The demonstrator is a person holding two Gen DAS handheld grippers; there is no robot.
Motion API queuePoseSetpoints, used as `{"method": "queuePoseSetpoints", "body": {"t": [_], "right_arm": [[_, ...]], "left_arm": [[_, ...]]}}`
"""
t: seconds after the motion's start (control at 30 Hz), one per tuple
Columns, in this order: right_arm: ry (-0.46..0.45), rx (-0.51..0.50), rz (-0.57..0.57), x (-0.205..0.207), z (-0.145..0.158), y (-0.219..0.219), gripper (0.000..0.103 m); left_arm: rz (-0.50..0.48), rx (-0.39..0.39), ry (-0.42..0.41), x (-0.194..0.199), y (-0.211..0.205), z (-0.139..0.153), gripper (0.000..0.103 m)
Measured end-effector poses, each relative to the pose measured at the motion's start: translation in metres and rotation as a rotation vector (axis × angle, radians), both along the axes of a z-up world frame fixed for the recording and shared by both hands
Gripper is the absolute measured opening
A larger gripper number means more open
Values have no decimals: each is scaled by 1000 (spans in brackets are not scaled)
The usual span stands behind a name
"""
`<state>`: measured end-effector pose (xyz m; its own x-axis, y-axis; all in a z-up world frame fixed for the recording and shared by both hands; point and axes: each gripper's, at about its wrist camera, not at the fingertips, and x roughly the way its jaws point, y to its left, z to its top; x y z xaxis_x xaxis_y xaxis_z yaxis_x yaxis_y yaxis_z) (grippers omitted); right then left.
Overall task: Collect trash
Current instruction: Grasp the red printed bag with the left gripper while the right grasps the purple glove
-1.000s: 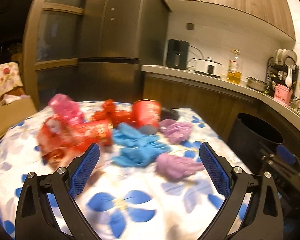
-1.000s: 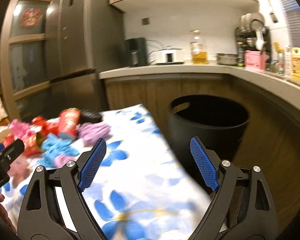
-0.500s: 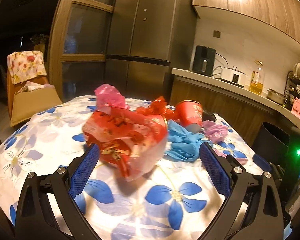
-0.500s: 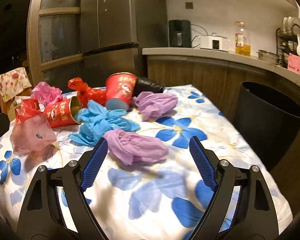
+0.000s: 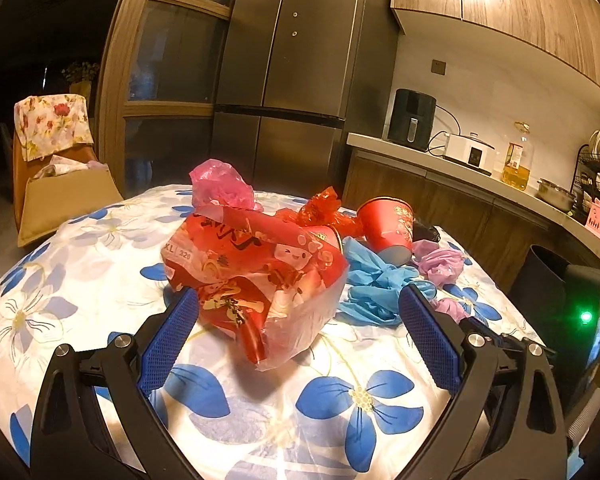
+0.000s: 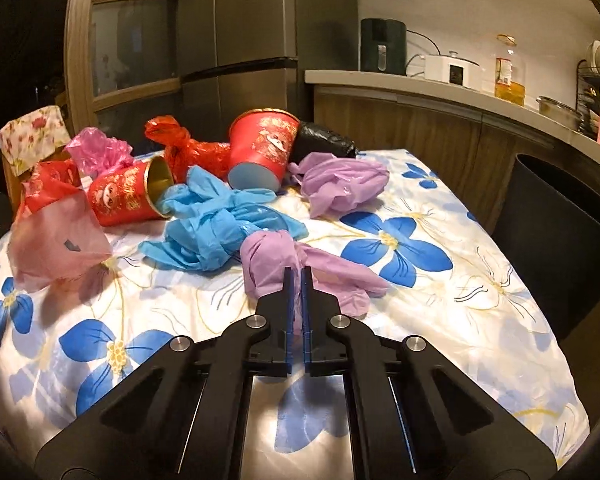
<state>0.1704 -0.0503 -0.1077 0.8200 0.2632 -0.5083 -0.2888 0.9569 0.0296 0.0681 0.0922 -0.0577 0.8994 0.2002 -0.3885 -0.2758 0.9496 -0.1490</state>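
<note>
1. The left gripper (image 5: 298, 334) is shown with its blue-padded jaws spread wide; a crumpled red printed plastic bag (image 5: 256, 276) lies between and just ahead of the fingertips, and contact with the pads cannot be told.

2. The right gripper (image 6: 297, 280) is shown with its jaws drawn together to a narrow slit, pinched on the near edge of a crumpled lilac plastic glove (image 6: 300, 268).

3. Ahead and to the left of the right gripper, a bundle of blue plastic gloves (image 6: 216, 224) is seen touching the lilac glove; beyond it a red paper cup lying on its side (image 6: 130, 196) and a red paper cup tilted bottom-forward (image 6: 260, 148) are set.

4. Farther ahead a second lilac plastic wad (image 6: 340, 186), a black plastic roll (image 6: 324, 144), a knotted red plastic bag (image 6: 184, 144) and a pink plastic bag (image 6: 96, 150) are placed.

5. All items are carried on a table covered by a glossy white cloth printed with blue flowers (image 6: 396, 248).

6. To the right of the right gripper, beside the table edge, a black round waste bin (image 6: 560, 232) is seen standing open.

7. In the background a dark steel refrigerator (image 5: 296, 92), a wooden counter (image 6: 440, 92) with a black appliance (image 6: 382, 46) and a white cooker (image 6: 452, 68), and wooden wall cabinets (image 5: 500, 8) are shown.
</note>
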Motion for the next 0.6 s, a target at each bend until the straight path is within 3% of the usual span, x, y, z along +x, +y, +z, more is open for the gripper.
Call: {"method": "queuePoseSetpoints", "body": {"t": [0.3, 0.4, 0.6], "right_arm": [[-73, 35, -39, -22, 20, -22, 1], [-72, 44, -46, -24, 22, -26, 1], [-90, 54, -46, -30, 28, -30, 1]], "left_arm": [[8, -5, 2, 8, 1, -4, 95], [19, 4, 18, 14, 4, -6, 89], [20, -16, 75, 23, 12, -14, 47]]}}
